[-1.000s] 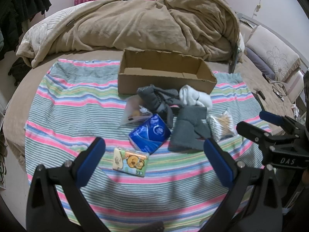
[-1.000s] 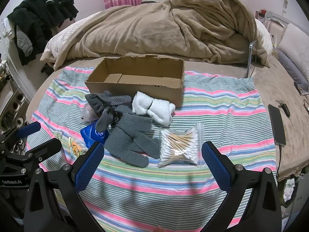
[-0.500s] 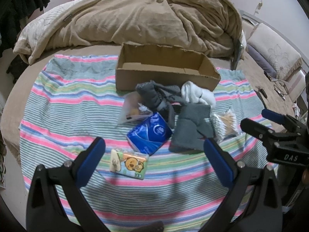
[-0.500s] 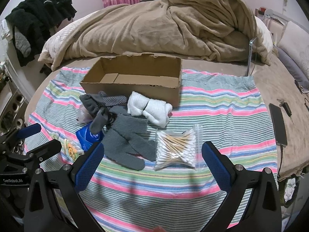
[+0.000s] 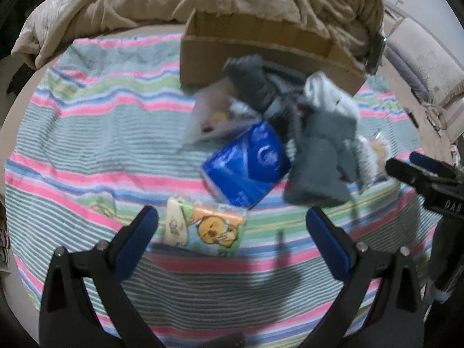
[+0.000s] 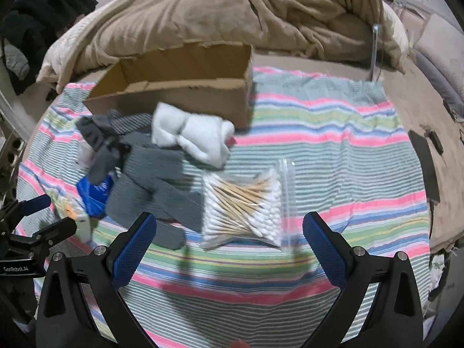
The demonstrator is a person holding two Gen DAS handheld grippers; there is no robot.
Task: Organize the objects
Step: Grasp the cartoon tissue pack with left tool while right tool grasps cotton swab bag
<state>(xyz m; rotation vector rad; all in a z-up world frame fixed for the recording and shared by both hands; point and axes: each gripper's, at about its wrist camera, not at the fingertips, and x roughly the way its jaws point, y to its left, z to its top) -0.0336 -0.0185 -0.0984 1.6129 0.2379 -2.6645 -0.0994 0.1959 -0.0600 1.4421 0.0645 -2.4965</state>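
Note:
An open cardboard box (image 5: 261,46) (image 6: 179,87) stands at the back of a striped cloth. In front of it lie grey gloves (image 5: 322,156) (image 6: 150,174), dark socks (image 5: 252,81), white socks (image 6: 194,136), a blue tissue pack (image 5: 246,165), a cartoon tissue pack (image 5: 206,229), a clear pouch (image 5: 208,119) and a bag of cotton swabs (image 6: 246,203). My left gripper (image 5: 232,232) is open, just before the cartoon pack. My right gripper (image 6: 229,232) is open, just before the swab bag.
A beige blanket (image 6: 232,14) is heaped behind the box. A phone (image 6: 426,162) lies on the bed at the right. Dark clothes (image 6: 34,23) hang at the far left. The striped cloth (image 6: 333,145) covers the bed in front.
Both grippers have moved forward and down toward the pile. The cartoon pack and the swab bag now lie close between the fingers. Nothing was picked up.

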